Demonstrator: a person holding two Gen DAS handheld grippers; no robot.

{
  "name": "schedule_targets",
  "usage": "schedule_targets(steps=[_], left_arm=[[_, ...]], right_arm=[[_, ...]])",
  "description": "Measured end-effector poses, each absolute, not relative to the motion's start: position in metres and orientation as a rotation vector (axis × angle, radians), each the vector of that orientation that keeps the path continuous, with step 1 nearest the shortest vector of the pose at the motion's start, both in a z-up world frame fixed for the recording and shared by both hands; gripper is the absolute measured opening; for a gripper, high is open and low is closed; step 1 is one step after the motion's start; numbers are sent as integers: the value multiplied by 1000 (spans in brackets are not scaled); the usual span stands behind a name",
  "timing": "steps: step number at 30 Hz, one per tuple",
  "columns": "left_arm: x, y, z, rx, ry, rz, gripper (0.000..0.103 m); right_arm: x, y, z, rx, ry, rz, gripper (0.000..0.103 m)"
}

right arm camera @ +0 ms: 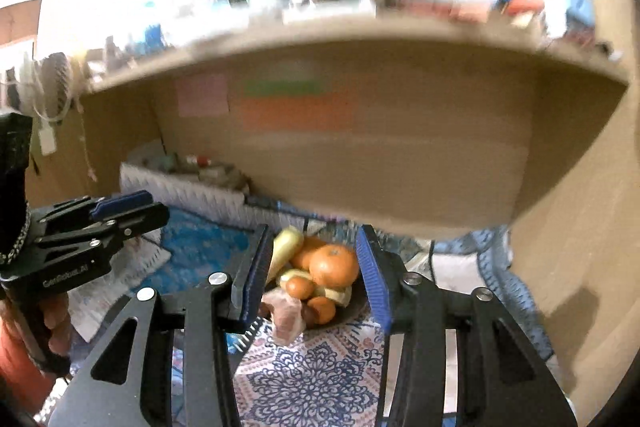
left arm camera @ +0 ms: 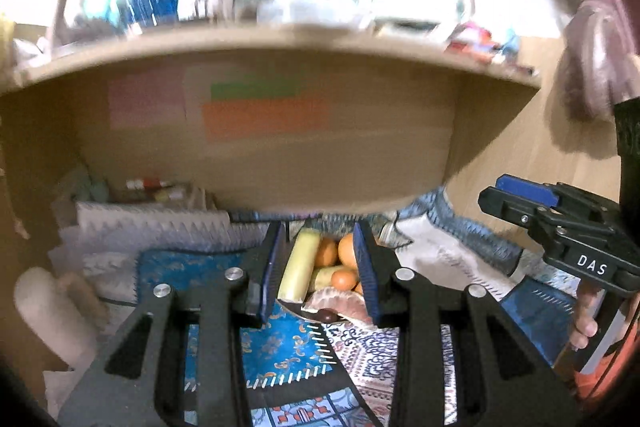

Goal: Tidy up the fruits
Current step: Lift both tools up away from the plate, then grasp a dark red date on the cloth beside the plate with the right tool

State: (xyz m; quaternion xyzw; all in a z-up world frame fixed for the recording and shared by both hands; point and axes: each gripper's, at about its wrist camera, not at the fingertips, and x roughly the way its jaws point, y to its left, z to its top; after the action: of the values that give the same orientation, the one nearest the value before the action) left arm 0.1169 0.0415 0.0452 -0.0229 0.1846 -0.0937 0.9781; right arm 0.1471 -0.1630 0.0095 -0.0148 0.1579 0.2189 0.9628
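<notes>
A: Both grippers up off the floor, nothing held. Left gripper (left arm camera: 320, 267) fingers slightly apart, empty. Right gripper (right arm camera: 314, 269) the same, gap a bit wider.

B: Fruit?

A: All piled in a dark bowl (right arm camera: 352, 311) on the patterned rug (right arm camera: 312, 379), dead ahead at 12 o'clock in both wrist views. Big orange (right arm camera: 334, 265) on top, banana (left arm camera: 298, 267) leaning at 11 o'clock, a small orange (right arm camera: 322, 309) low at the front.

B: Risks?

A: My guess: the heap is loose. Pull the banana first and the top orange rolls off under the desk (left arm camera: 260, 131). The desk edge also hangs low above the bowl, easy to clip. Views are blurred, so aim may be off.
</notes>
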Motion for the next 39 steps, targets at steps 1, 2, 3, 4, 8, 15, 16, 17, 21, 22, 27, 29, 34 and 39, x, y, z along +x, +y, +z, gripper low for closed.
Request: schedule_targets(steps=[1, 2, 3, 4, 8, 15, 16, 17, 21, 22, 27, 29, 34, 39], left_arm=[[110, 41, 48, -46, 356, -188, 37], [99, 41, 53, -46, 336, -187, 42], [91, 40, 55, -46, 321, -186, 50], [83, 39, 57, -45, 306, -183, 54], [54, 37, 64, -34, 250, -165, 67], [45, 37, 55, -44, 286, -186, 69], [48, 38, 52, -48, 301, -188, 69], [51, 38, 47, -51, 316, -190, 69], [69, 42, 25, -64, 393, -190, 69], [73, 42, 20, -67, 412, -190, 69], [97, 47, -9, -68, 497, -175, 69], [106, 49, -20, -67, 528, -167, 69], [133, 56, -48, -83, 610, -159, 69], [154, 64, -66, -104, 664, -155, 69]], right_arm=[[137, -165, 13, -27, 299, 439, 40], [133, -165, 15, -25, 288, 438, 42], [122, -167, 19, -23, 268, 435, 42], [116, -168, 21, -21, 254, 432, 45], [93, -169, 26, -18, 196, 411, 60], [77, -169, 21, -35, 186, 405, 68], [80, -169, 17, -36, 206, 408, 68], [80, -170, 13, -36, 221, 410, 68], [105, -165, -16, -58, 333, 422, 68], [112, -163, -24, -67, 362, 422, 68], [164, -148, -75, -129, 549, 427, 68], [187, -143, -96, -147, 626, 425, 68], [222, -135, -127, -200, 746, 446, 64], [247, -122, -148, -248, 854, 505, 44]])
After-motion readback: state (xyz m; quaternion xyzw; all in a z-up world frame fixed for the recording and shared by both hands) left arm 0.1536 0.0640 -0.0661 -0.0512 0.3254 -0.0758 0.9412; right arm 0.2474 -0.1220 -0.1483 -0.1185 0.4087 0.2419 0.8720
